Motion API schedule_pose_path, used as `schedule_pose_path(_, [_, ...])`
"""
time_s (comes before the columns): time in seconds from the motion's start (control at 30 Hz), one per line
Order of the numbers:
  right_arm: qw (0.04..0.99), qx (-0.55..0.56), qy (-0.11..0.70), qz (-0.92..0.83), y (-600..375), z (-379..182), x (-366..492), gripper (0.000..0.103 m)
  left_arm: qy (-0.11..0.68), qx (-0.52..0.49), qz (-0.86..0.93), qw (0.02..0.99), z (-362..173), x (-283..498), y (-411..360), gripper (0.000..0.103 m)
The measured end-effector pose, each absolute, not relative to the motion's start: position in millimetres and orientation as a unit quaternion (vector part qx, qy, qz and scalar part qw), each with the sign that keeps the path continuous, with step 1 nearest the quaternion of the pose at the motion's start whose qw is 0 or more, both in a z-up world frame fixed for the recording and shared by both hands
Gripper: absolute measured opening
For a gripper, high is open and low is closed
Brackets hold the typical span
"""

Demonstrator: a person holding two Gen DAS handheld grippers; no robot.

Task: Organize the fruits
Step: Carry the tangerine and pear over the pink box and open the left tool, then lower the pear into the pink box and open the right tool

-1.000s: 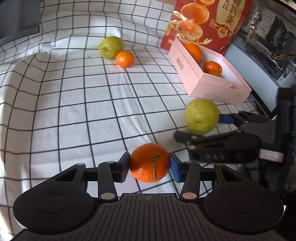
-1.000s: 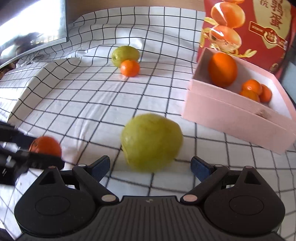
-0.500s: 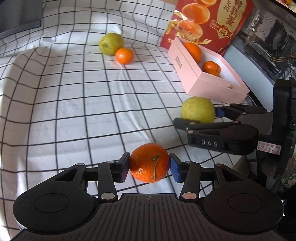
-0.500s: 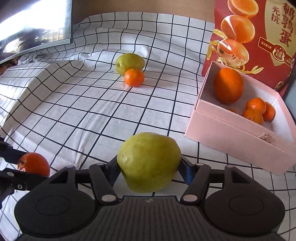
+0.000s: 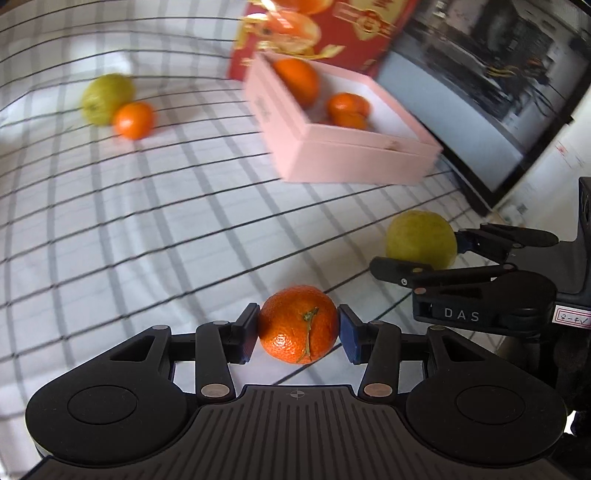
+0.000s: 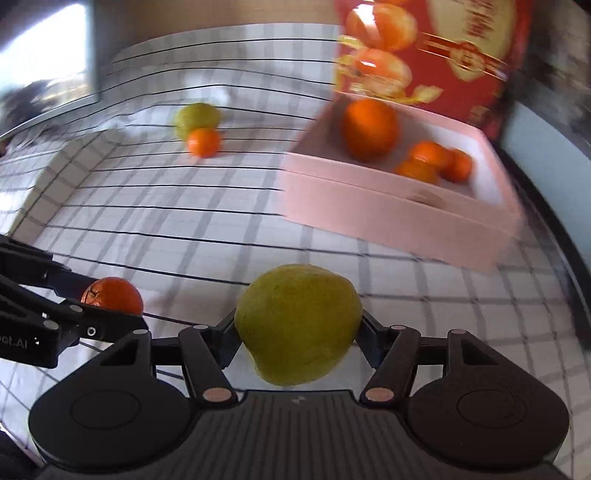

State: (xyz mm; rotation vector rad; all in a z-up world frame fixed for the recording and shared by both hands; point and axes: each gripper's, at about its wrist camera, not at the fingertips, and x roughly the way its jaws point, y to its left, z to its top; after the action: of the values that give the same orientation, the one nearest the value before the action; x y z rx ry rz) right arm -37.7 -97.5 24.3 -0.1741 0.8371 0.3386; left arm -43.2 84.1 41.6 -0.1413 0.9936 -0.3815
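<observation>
The white cloth with a black grid [image 5: 155,221] covers the whole surface; at the top of the left wrist view a red printed carton with pictures of oranges [image 5: 332,29] stands behind an open, shallow pink cardboard box [image 5: 351,162], which already holds one large orange and a few small ones. In the upper left of that view a loose yellow-green pear-like fruit [image 5: 105,98] lies touching a small loose orange mandarin [image 5: 133,120], well apart from the box.

Low in the right wrist view, the right gripper [image 6: 297,332] has its fingers pressed on both flanks of a big yellow-green pear-like fruit [image 6: 299,321], clear of the cloth (it fills the gap between the fingers). Low in the left wrist view, the left gripper [image 5: 298,328] pinches a small orange mandarin with a dry stem [image 5: 298,325] across its middle, the blue pads touching its two sides.

I'd judge the green fruit the heavier and firmer of the two, smooth-skinned and liable to slip or swing, so a hold across the widest part suits it; the mandarin looks light and soft, its loose peel likely to give under hard squeezing, and a gentle grip at the equator seems best.
</observation>
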Motion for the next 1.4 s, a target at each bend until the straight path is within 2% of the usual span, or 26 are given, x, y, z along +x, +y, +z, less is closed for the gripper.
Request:
schedule_pose_path(0.2, [0.912, -0.066, 0.388, 0.114, -132.1, 42.4, -36.3, 0.064, 0.434, -0.068, -0.211, 0.873, 69.0, -9.7, 66.6, 0.051])
schedule_pose_path(0.37, [0.930, -0.081, 0.346, 0.100, -137.2, 74.9, -23.2, 0.064, 0.395, -0.076, -0.212, 0.891, 98.2, 29.2, 60.2, 0.051])
schedule_pose_path(0.5, [0.940, -0.077, 0.315, 0.108, -141.1, 111.1, 1.6, 0.064, 0.349, -0.039, -0.197, 0.916, 124.5, 65.3, 43.8, 0.051])
schedule_pose_path(0.63, [0.948, -0.093, 0.288, 0.102, -139.4, 139.2, 38.0, 0.064, 0.385, -0.010, -0.189, 0.903, 105.9, 115.2, 15.3, 0.051])
schedule_pose_path(0.73, [0.946, -0.082, 0.297, 0.095, -145.0, 143.9, 69.1, 0.064, 0.407, 0.001, -0.177, 0.896, 90.2, 133.0, 5.6, 0.051])
schedule_pose_path(1.03, [0.925, -0.018, 0.368, 0.093, -164.5, 120.5, 116.6, 0.064, 0.381, -0.038, -0.178, 0.906, 103.9, 116.6, 30.2, 0.050])
schedule_pose_path(1.2, [0.909, -0.012, 0.400, 0.120, -145.5, 104.1, 132.0, 0.064, 0.379, -0.119, -0.141, 0.907, 94.6, 64.7, 86.2, 0.050])
schedule_pose_path(1.4, [0.895, -0.044, 0.414, 0.159, -97.3, 85.2, 146.4, 0.064, 0.411, -0.164, -0.062, 0.895, 71.2, 2.8, 138.3, 0.050])
